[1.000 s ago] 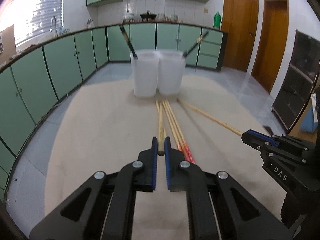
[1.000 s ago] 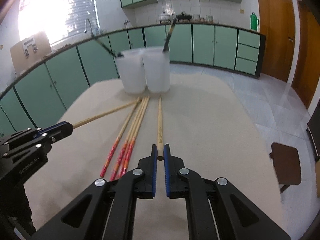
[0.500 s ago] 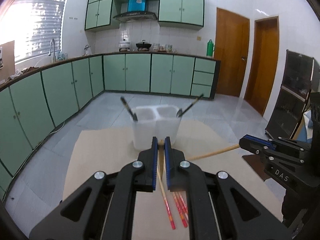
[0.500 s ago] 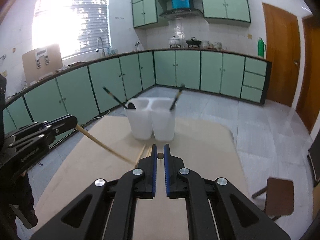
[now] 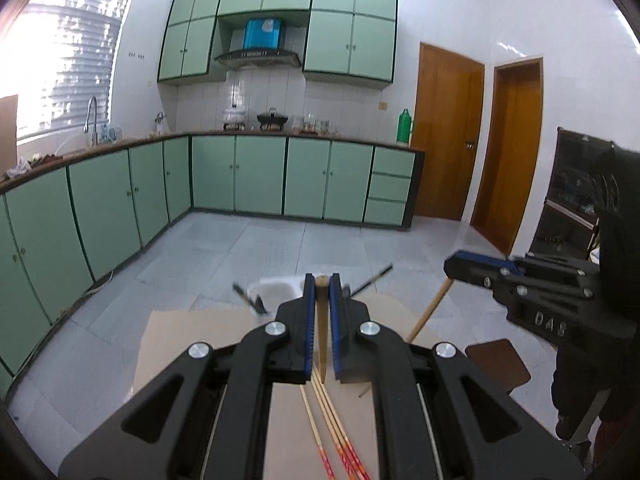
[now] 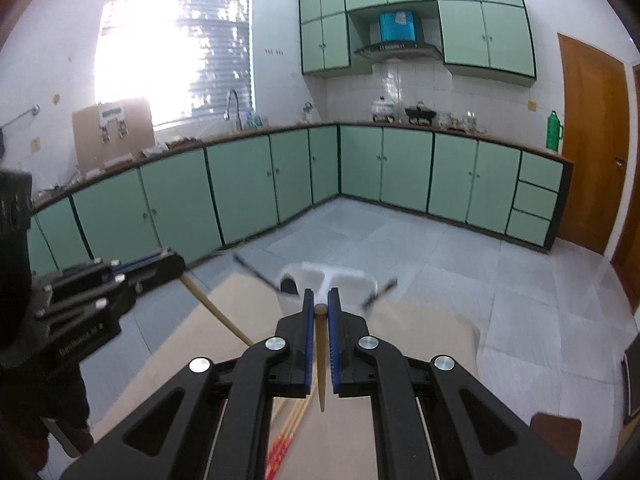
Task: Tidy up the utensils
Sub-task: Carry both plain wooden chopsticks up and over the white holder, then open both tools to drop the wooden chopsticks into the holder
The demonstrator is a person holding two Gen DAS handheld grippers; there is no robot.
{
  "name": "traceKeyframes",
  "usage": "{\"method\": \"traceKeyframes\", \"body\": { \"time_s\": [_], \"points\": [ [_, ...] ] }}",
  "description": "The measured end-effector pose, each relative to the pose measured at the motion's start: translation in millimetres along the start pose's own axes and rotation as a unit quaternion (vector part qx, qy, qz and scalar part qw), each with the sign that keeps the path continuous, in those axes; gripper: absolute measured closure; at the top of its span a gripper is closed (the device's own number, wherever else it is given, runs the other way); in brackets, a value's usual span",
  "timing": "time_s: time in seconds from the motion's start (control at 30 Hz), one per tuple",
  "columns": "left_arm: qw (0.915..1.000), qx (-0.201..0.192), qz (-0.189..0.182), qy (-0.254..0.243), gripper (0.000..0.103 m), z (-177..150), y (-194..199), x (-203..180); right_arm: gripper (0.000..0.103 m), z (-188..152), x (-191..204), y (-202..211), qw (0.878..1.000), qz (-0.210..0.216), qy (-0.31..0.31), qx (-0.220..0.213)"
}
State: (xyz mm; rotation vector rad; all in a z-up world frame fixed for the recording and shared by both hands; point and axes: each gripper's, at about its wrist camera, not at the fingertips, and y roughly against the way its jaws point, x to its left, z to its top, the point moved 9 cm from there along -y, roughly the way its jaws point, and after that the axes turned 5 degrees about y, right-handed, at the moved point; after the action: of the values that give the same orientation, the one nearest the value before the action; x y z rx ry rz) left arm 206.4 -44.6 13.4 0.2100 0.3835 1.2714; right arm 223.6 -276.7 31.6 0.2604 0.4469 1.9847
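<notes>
My left gripper (image 5: 321, 282) is shut on the thick end of a plain wooden chopstick (image 5: 321, 328) that hangs point down above the table. My right gripper (image 6: 319, 304) is shut on another plain wooden chopstick (image 6: 321, 364), also hanging point down. Each gripper shows in the other's view, the right one (image 5: 452, 268) and the left one (image 6: 176, 264), with its chopstick slanting down. Two white plastic cups (image 6: 332, 280) stand side by side at the table's far end, each with a dark utensil leaning out. Several red-tipped chopsticks (image 5: 336, 436) lie on the table below.
The beige table (image 5: 188, 344) ends just past the cups. A brown stool (image 5: 496, 364) stands to the right of the table. Green kitchen cabinets (image 5: 260, 180) line the far walls, across the tiled floor.
Both grippers have lifted their chopsticks off the table and tilted up, so the sticks now hang point down. The cups and table have dropped low in both views.
</notes>
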Motion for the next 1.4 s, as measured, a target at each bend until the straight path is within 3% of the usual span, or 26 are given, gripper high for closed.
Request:
{"method": "traceKeyframes", "body": {
  "time_s": [0.23, 0.4, 0.63, 0.9, 1.17, 1.33, 1.4],
  "points": [
    [0.9987, -0.050, 0.002, -0.011, 0.097, 55.5, 0.7, -5.4, 0.096, 72.9, -20.0, 1.6, 0.998, -0.007, -0.013, -0.057],
    [0.9973, -0.067, 0.017, -0.022, 0.097, 80.5, -18.0, -5.0, 0.096, 98.3, -26.8, -16.7, 0.997, -0.023, -0.011, -0.072],
    [0.9984, -0.036, 0.036, -0.025, 0.097, 69.8, -69.7, 5.9, 0.097, 81.4, -33.2, -73.8, 0.998, -0.053, -0.007, -0.034],
    [0.9988, 0.014, 0.047, -0.003, 0.096, 35.5, -115.6, 30.7, 0.096, 46.0, -32.4, -109.0, 0.998, -0.051, -0.014, 0.017],
    [0.9990, 0.006, 0.044, 0.007, 0.073, 30.3, -91.5, 40.6, 0.066, 37.3, -43.0, -81.6, 0.998, -0.062, -0.027, 0.002],
    [0.9989, -0.008, 0.046, 0.010, 0.062, 21.2, -61.4, 40.3, 0.053, 25.3, -45.2, -53.4, 0.997, -0.068, -0.037, -0.014],
    [0.9987, -0.012, 0.047, 0.010, 0.052, 13.0, -48.7, 39.3, 0.044, 12.7, -44.9, -39.1, 0.996, -0.070, -0.045, -0.019]
  ]
}}
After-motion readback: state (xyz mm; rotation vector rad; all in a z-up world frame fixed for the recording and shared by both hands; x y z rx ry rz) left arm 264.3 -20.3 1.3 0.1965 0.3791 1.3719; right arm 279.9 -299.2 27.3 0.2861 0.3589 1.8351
